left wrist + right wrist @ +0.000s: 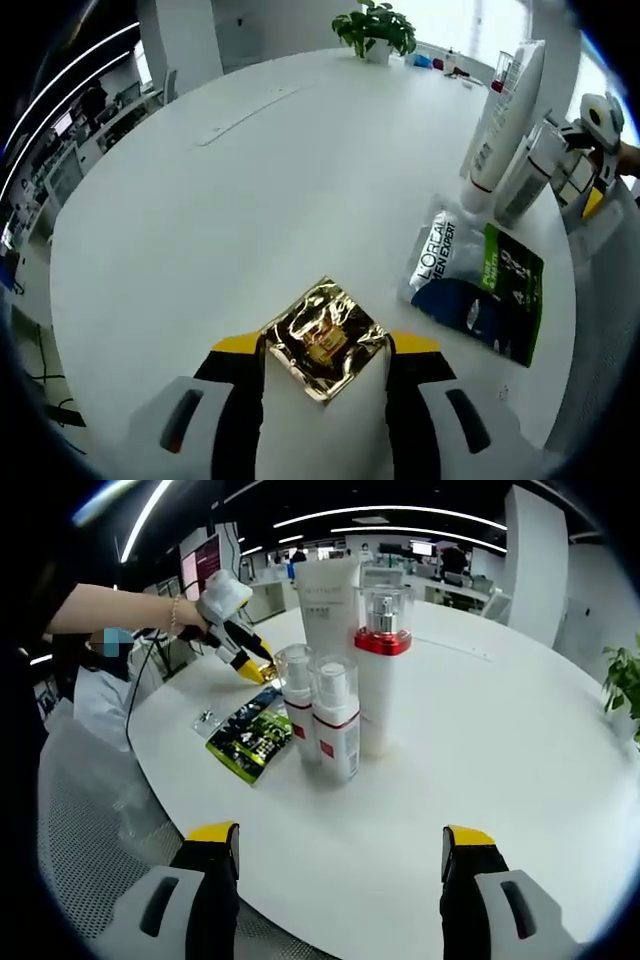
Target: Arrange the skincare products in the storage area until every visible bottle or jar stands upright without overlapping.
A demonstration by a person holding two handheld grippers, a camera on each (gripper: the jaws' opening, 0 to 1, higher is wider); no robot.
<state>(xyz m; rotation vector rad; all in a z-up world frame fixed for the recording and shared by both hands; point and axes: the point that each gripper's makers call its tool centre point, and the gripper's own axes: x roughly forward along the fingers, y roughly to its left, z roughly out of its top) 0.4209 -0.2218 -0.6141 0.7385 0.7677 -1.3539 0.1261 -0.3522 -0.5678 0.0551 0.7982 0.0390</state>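
Observation:
A crumpled gold foil sachet sits between my left gripper's yellow-tipped jaws, its side corners touching both. From the right gripper view, a hand holds that left gripper low over the table's far-left edge. A cluster stands upright: a tall white tube, a white bottle with a red collar and two small clear-capped pump bottles. A green and black L'Oreal sachet lies flat beside them. My right gripper is open wide, short of the cluster, holding nothing.
The round white table spreads wide beyond the left gripper, with a potted plant at its far edge. The table's near rim curves just ahead of my right jaws. Office desks and screens stand beyond the table.

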